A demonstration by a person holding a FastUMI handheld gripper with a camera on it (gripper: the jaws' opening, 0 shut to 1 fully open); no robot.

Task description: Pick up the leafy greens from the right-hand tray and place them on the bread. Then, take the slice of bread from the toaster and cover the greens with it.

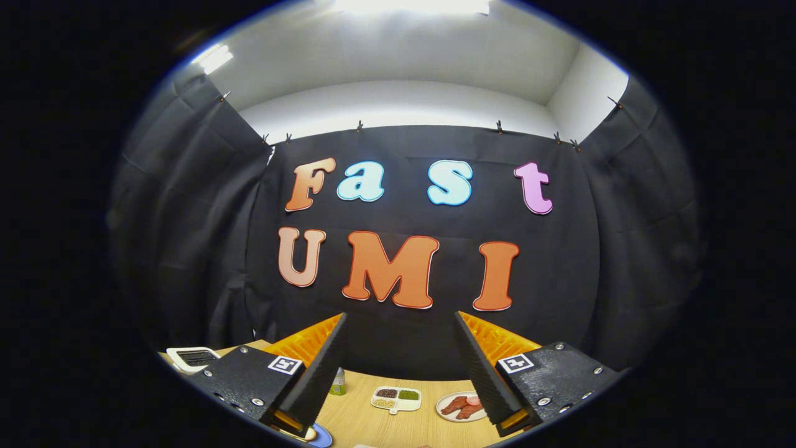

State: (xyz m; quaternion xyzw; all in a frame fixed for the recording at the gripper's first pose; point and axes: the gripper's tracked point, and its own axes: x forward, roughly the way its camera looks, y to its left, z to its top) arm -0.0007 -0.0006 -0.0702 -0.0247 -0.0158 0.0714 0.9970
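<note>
My gripper (400, 317) is held high above the wooden table (360, 417), open, with nothing between its fingers. Beyond the left finger, at the table's far left corner, stands a white toaster (193, 358) with a dark slot on top; I cannot tell whether bread is in it. Between the fingers and farther off lies a white compartment tray (397, 399) with dark, green and pale fillings. Just under the left finger a blue plate (322, 437) pokes out, and what lies on it is mostly hidden.
A white plate with reddish meat slices (460, 406) lies next to the right finger, right of the compartment tray. A small green bottle (337, 382) stands by the left finger. The black cloth wall rises behind the table's far edge.
</note>
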